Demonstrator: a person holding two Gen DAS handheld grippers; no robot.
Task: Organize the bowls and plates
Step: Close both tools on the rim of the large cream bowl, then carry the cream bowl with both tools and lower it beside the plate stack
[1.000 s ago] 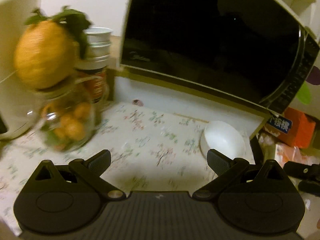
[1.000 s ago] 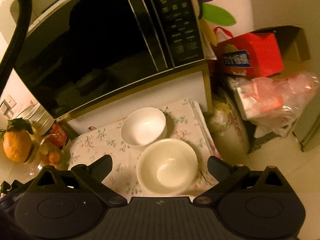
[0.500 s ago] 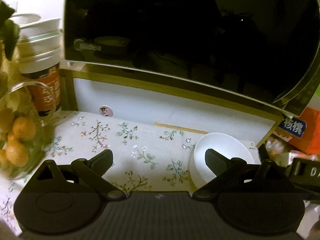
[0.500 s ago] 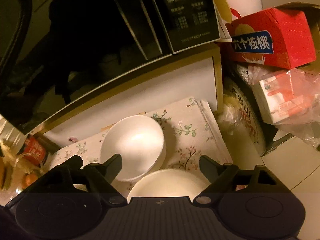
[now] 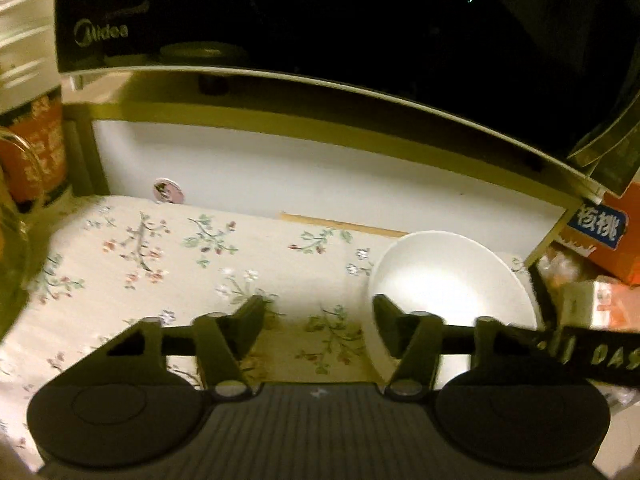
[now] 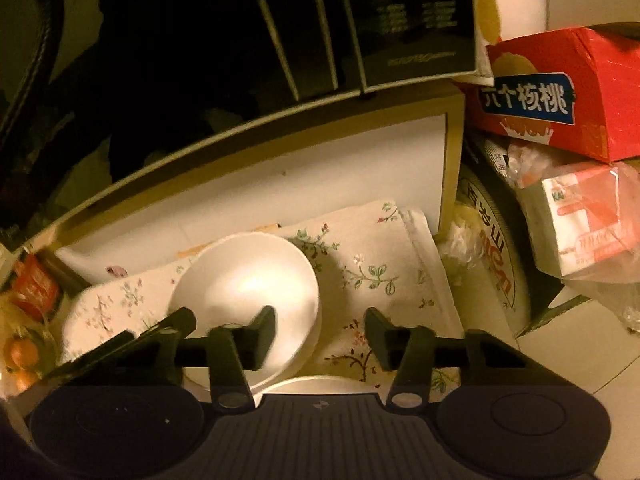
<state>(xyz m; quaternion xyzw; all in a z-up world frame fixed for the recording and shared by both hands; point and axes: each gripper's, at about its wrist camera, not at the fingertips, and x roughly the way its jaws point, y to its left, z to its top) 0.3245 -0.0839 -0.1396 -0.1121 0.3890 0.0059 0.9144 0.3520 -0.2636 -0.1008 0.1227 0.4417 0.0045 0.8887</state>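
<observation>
A white bowl sits on the floral cloth under the microwave shelf. My left gripper is open; its right finger is over the bowl's left rim, its left finger over the cloth. In the right wrist view the same bowl lies under my open right gripper, whose left finger is over the bowl and right finger over the cloth. A second white bowl shows only as a rim just in front of the right gripper's body. The other gripper's black body crosses the right edge.
A black microwave stands on a shelf just above. A red carton, packets and bagged items crowd the right. A glass jar of small oranges and a red-labelled can stand at the left.
Both grippers have moved forward and down toward the far bowl. The near bowl has slid almost out of the right wrist view. Both grippers' fingers have drawn somewhat closer together.
</observation>
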